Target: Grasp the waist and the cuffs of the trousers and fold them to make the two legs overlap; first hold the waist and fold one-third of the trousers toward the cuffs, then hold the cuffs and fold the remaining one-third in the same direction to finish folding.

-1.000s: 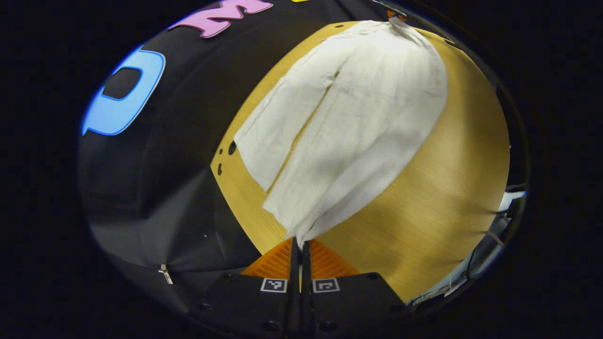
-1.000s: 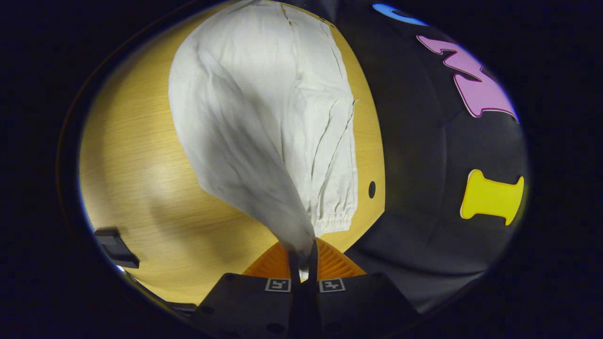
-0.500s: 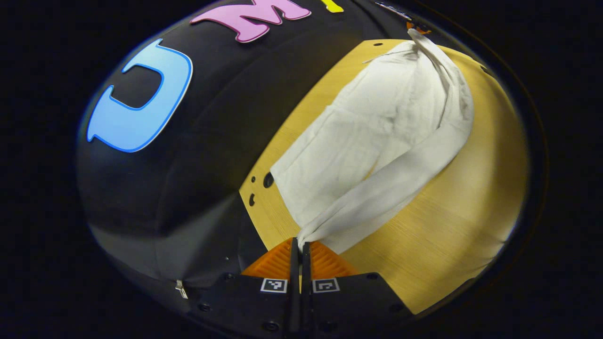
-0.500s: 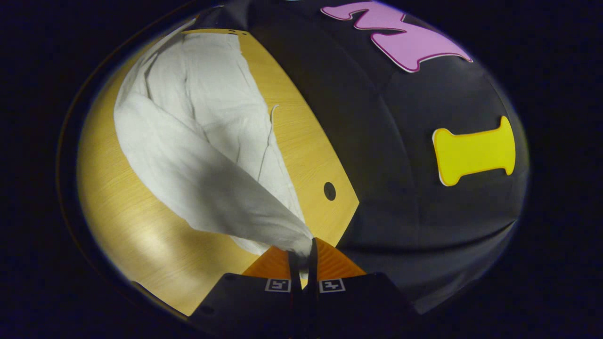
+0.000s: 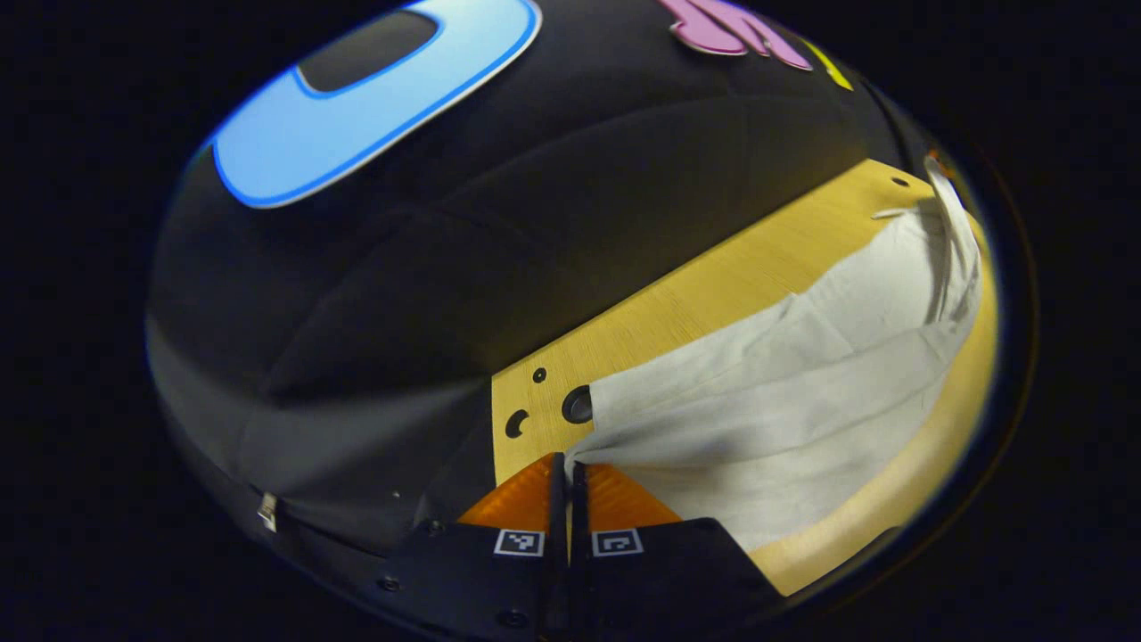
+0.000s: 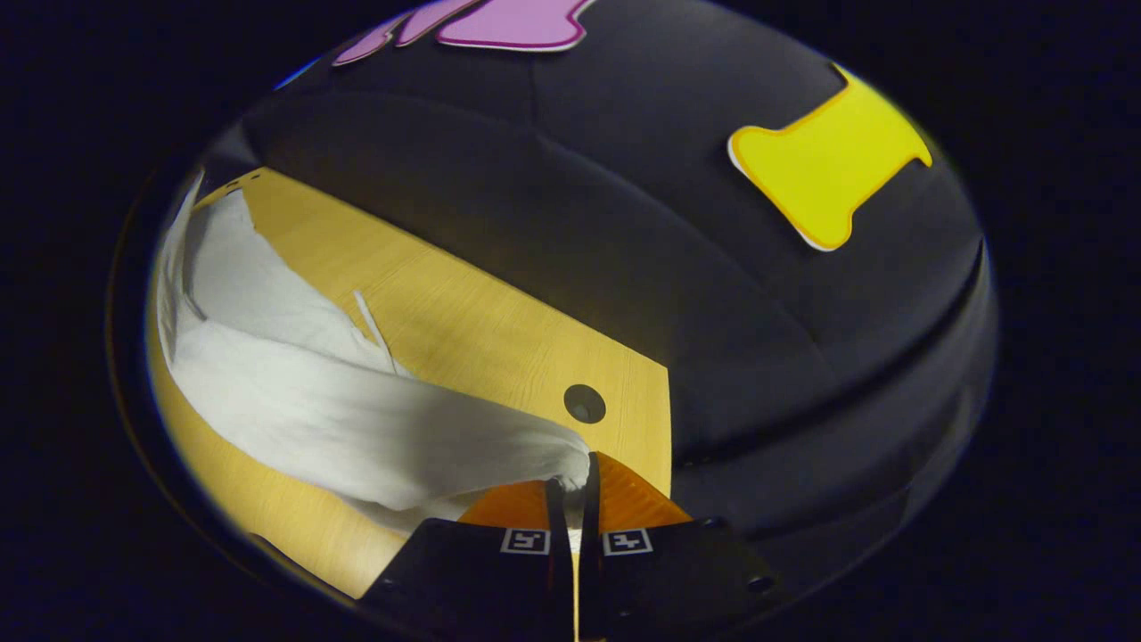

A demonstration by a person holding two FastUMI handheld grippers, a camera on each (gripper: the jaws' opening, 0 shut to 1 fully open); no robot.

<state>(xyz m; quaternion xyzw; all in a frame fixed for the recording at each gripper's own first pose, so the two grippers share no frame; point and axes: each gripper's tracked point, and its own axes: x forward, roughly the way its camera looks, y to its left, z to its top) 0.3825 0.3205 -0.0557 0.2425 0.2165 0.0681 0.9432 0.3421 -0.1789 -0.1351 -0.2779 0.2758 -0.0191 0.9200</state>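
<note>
Currently: left claw [image 5: 568,465] clamped on white linen trousers [image 5: 784,392] | right claw [image 6: 570,486] pinching same trousers [image 6: 357,419] | leg lifted over yellow wooden tabletop [image 6: 463,330]

Bare counter [image 5: 713,294] runs as a strip between the white trousers [image 5: 802,392] and the black cloth wall [image 5: 535,223], which closes off the far side. Another bare strip of counter [image 6: 258,517] lies on the trousers' [image 6: 357,428] near side.
</note>
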